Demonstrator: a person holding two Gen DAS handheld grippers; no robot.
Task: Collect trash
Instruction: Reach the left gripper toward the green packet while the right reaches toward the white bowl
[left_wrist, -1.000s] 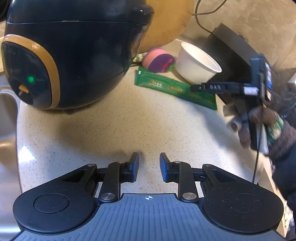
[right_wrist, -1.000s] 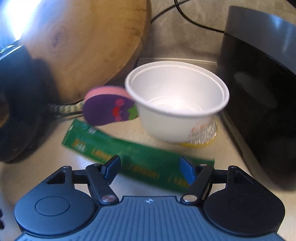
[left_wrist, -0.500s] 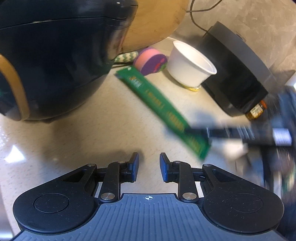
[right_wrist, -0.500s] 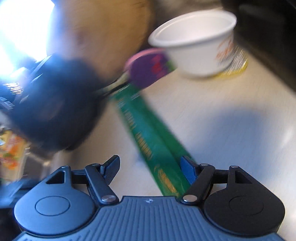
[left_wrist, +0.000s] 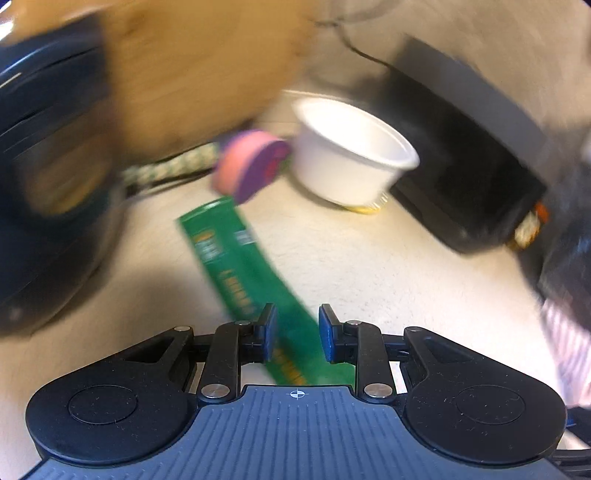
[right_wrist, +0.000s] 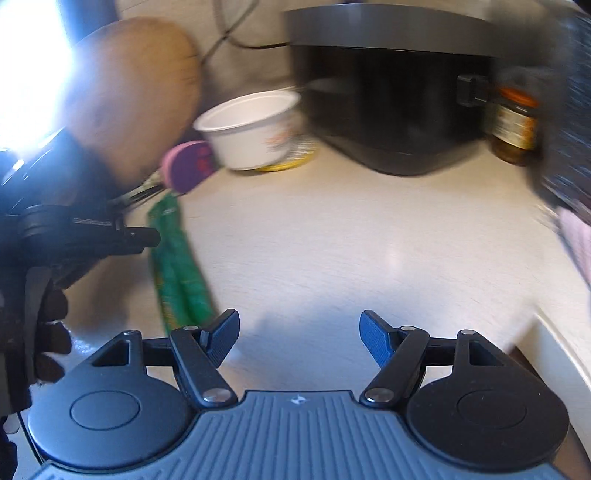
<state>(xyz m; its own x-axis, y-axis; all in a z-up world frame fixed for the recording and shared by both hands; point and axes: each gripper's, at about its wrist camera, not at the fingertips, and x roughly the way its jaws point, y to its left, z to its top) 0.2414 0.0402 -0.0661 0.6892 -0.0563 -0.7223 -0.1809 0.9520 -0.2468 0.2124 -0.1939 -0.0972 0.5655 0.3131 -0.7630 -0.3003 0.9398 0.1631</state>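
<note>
1. Landmark: the white cup (left_wrist: 351, 155), which stands on the pale countertop (left_wrist: 388, 266) against the black appliance (left_wrist: 472, 177).
2. Green wrapper (left_wrist: 236, 269): a long flat strip on the counter. Its far end lies just near-left of the cup, under the pink-and-purple sponge (left_wrist: 251, 166); the strip runs away from the cup toward the left gripper (left_wrist: 297, 328).
3. Left gripper: jaws stand partly apart. In the left wrist view the near end of the wrapper appears in the gap between them and passes under the gripper body. Motion blur; I cannot tell whether the pads touch it, and no pinch shows.
4. Right gripper (right_wrist: 299, 339): jaws wide apart, nothing between them, over bare counter on the near side of the cup. The wrapper (right_wrist: 177, 266) lies just left of its left finger.
5. Left of the cup: sponge touching or nearly touching it, a wooden board (left_wrist: 207, 74) behind, and a dark rounded cooker (left_wrist: 48, 184) further left.
6. Right of the cup: black appliance, then a jar (right_wrist: 515, 122) beyond it.
7. Open room: the counter near-right of the cup is bare up to the counter edge (right_wrist: 561, 350) at lower right.
8. A gloved hand (right_wrist: 48, 332) holds the left gripper, seen at the left edge of the right wrist view.
</note>
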